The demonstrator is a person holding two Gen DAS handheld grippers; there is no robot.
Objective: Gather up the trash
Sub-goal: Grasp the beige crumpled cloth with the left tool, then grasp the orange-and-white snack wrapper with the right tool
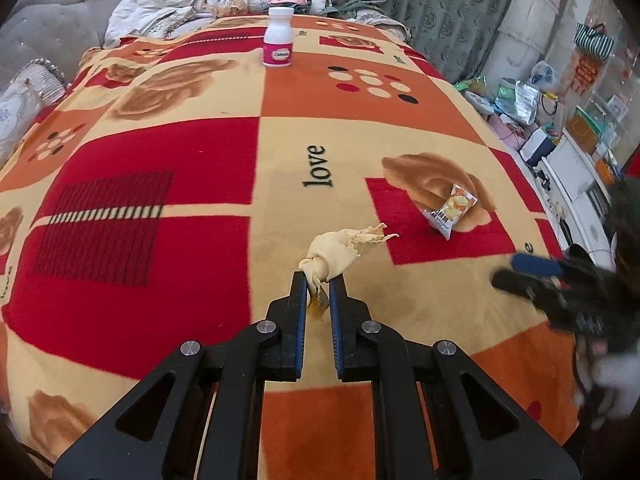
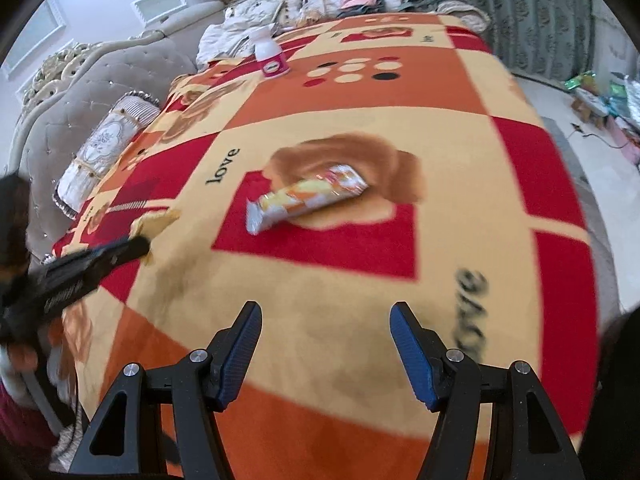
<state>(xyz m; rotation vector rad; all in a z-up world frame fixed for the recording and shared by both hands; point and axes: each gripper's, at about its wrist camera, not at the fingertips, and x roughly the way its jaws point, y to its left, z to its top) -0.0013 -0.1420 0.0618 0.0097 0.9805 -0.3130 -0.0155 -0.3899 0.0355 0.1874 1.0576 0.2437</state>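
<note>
My left gripper [image 1: 319, 280] is shut on a crumpled yellow wrapper [image 1: 336, 250], holding its near end just above the patterned blanket [image 1: 160, 184]. An orange and silver snack packet [image 1: 450, 209] lies to the right of it on a red square. My right gripper [image 2: 326, 310] is open and empty, a short way in front of that snack packet [image 2: 306, 198]. The right gripper also shows blurred in the left wrist view [image 1: 532, 270]. The left gripper with the yellow wrapper [image 2: 154, 224] shows at the left of the right wrist view.
A white bottle with a pink label [image 1: 278, 38] stands at the far end of the blanket; it also shows in the right wrist view [image 2: 270, 54]. Cushions [image 1: 168, 4] and a grey sofa [image 2: 80, 92] border the far and left sides. Clutter [image 1: 520, 104] lies on the floor at right.
</note>
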